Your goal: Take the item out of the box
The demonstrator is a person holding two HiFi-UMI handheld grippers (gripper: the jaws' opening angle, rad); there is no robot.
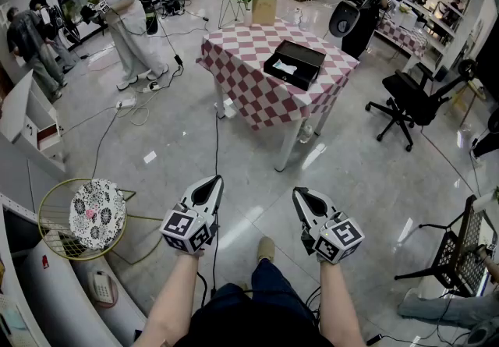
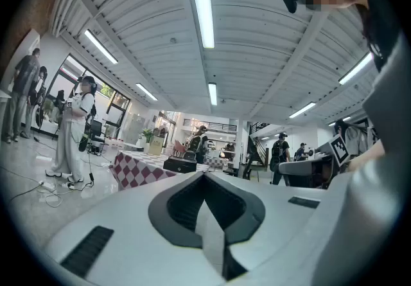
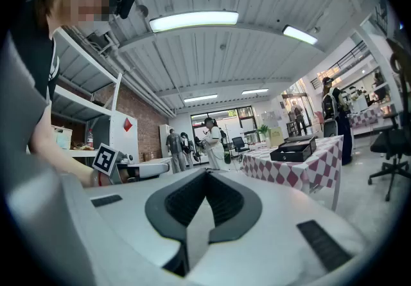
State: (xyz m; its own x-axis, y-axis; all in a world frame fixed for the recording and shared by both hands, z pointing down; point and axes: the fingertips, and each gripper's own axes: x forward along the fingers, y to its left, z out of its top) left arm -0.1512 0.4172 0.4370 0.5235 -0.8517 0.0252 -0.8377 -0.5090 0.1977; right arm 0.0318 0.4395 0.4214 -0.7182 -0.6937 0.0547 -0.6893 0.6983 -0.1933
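In the head view, the black box [image 1: 294,64] sits open on the checkered table [image 1: 253,92] with a pale item [image 1: 284,67] lying inside it. The left gripper [image 1: 214,181] and right gripper [image 1: 299,194] hang well short of that table, low over the floor. The left gripper view shows its jaws pressed together on nothing, with the table far beyond their tips. The right gripper view shows jaws likewise pressed together and empty, with the table off to their right.
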